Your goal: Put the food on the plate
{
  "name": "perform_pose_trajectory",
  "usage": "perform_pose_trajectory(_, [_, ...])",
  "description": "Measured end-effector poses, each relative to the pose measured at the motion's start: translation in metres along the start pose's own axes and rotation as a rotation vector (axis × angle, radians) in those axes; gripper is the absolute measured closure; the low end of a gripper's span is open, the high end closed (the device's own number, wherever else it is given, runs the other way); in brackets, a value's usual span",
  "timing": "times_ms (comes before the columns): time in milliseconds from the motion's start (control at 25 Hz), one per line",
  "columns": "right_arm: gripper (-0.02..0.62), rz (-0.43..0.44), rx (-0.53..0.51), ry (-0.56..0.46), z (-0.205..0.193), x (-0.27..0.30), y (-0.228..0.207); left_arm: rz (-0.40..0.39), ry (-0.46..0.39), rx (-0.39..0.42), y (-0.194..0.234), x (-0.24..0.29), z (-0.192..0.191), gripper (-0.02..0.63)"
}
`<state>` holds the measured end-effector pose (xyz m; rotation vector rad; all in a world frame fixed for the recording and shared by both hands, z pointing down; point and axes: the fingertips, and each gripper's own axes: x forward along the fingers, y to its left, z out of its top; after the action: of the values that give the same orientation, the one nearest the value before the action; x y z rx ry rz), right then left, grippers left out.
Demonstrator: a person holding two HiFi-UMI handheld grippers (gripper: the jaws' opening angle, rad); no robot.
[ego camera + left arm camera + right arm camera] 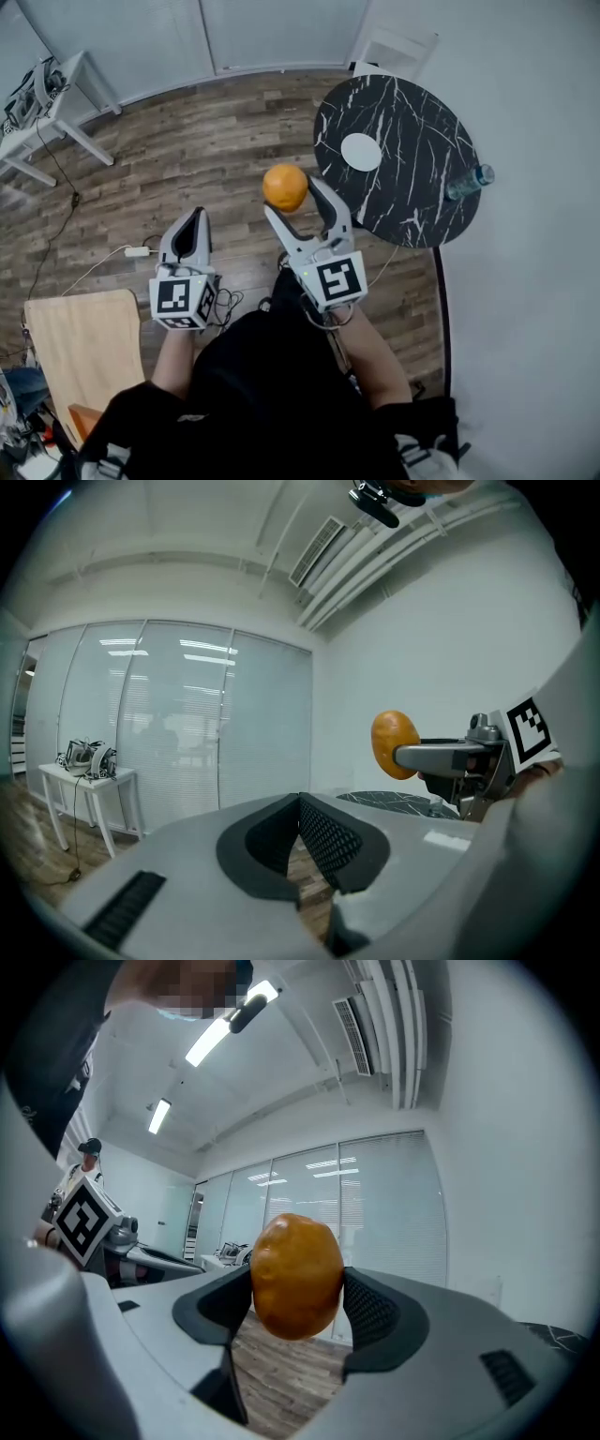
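- Food item [285, 187], orange and rounded, clamped in right gripper [292, 198], above the floor, left of the table [417, 178].
- Plate [361, 152] lies on table, far right.
- Left gripper [193, 217] jaws pressed together.

Colour rundown: the food [285, 187] is a warm orange, more golden-brown up close. The table [412, 202] is black marble with thin white veins, and the plate [361, 152] is plain white. The floor [187, 150] is grey-brown wood planks. The left tool [192, 220] and right tool [294, 199] are both pale grey-white with black mesh-textured pads [328, 841], and each has a cube [183, 300] of black-and-white square markers. The bottle [467, 182] is clear with a blue cap. The person's top [272, 394] is black.
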<state>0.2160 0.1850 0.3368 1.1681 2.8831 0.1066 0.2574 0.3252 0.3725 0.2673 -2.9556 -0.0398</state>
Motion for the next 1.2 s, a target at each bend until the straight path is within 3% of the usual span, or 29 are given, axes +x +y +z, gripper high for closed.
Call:
perform_pose_trajectory(280, [0.299, 0.041, -0.003, 0.000, -0.014, 0.053, -0.031, 0.016, 0.018, -0.009, 0.019, 0.053, -0.005, 0.606])
perform_pose_trajectory(720, [0.299, 0.052, 0.012, 0.041, -0.031, 0.139, -0.135, -0.011, 0.092, 0.017, 0.029, 0.194, 0.016, 0.606])
perform_pose_trajectory(880, [0.299, -0.004, 0.062, 0.070, -0.048, 0.146, -0.196, -0.099, 0.144, 0.045, 0.000, 0.256, 0.021, 0.606])
perform_pose_trajectory(1200, [0.299, -0.205, 0.154, 0.128, -0.099, 0.127, -0.308, -0.317, 0.227, 0.145, -0.076, 0.363, 0.023, 0.606])
